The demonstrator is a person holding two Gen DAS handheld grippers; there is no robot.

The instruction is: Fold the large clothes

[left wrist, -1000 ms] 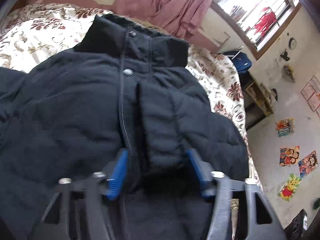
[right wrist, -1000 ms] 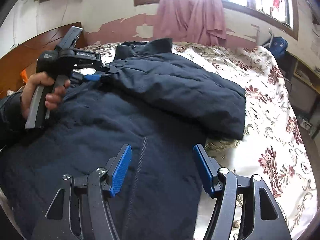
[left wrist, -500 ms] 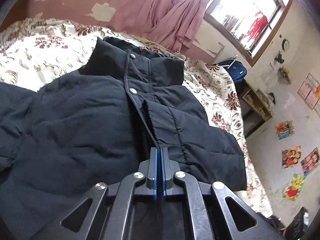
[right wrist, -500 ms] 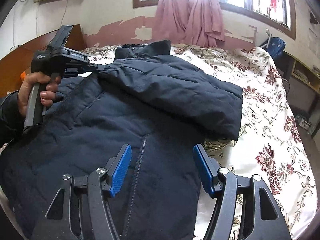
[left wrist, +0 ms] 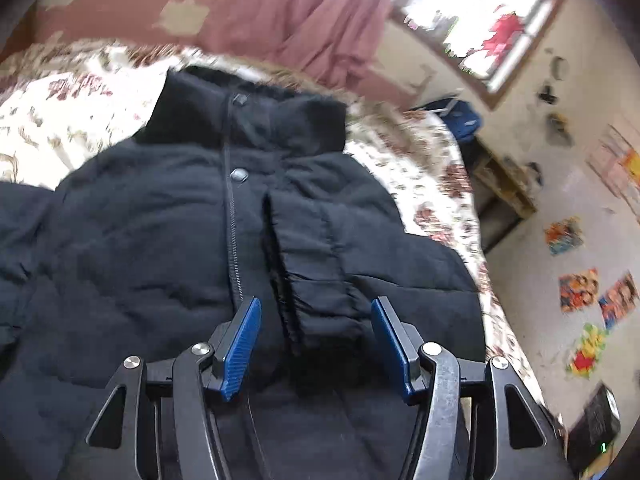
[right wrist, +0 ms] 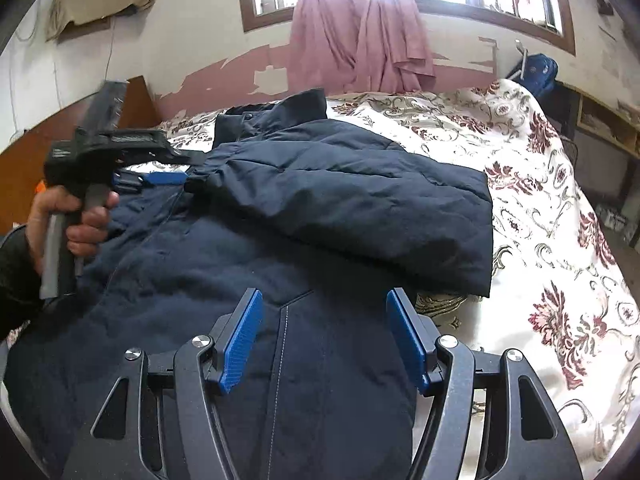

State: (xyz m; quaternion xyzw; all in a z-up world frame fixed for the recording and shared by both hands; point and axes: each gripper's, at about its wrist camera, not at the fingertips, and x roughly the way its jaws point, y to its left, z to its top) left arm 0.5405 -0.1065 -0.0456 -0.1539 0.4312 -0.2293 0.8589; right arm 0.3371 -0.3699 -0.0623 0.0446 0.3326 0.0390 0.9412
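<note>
A dark navy padded jacket lies front up on the bed, collar toward the far wall. Its right sleeve is folded across the chest, with the cuff near the zip. My left gripper is open, its blue pads on either side of the cuff, and holds nothing. It also shows in the right wrist view, held by a hand at the left. My right gripper is open and empty over the jacket's lower body.
The bed has a floral cover. A pink curtain hangs under the window on the far wall. A wooden headboard is at the left. A blue bag and shelves stand at the right, with pictures on the floor.
My left gripper was shut on the sleeve cuff half a second ago and has opened, leaving the cuff on the chest. The right gripper has stayed open and almost still.
</note>
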